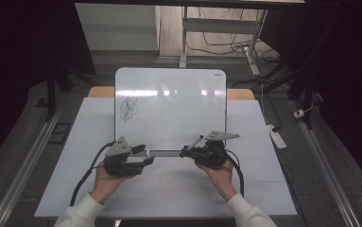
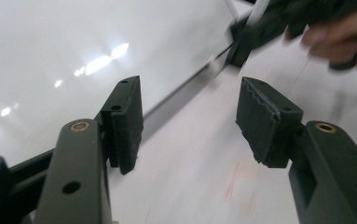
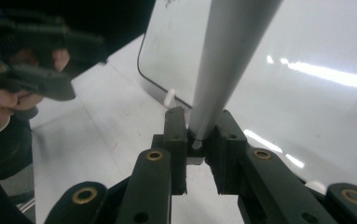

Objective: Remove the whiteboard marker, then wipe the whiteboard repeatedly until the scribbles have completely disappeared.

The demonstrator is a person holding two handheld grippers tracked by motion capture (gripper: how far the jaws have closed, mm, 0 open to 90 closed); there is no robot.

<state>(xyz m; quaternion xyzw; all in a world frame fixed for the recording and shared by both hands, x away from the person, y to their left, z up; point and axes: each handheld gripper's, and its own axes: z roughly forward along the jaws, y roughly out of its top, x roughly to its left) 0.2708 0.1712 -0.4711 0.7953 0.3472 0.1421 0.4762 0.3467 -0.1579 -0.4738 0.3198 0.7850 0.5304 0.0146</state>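
A whiteboard (image 1: 170, 111) lies at table centre. At its five o'clock corner, the right gripper (image 3: 196, 142) clamps a grey marker (image 3: 227, 56) (likely poised for writing). The left gripper (image 2: 190, 123), at seven o'clock, gapes empty.

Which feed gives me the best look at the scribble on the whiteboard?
The high view: the scribble sits whole and unobstructed on the whiteboard's left side. The right gripper view catches just a sliver of it at the top edge. The left gripper view shows bare board surface with glare.
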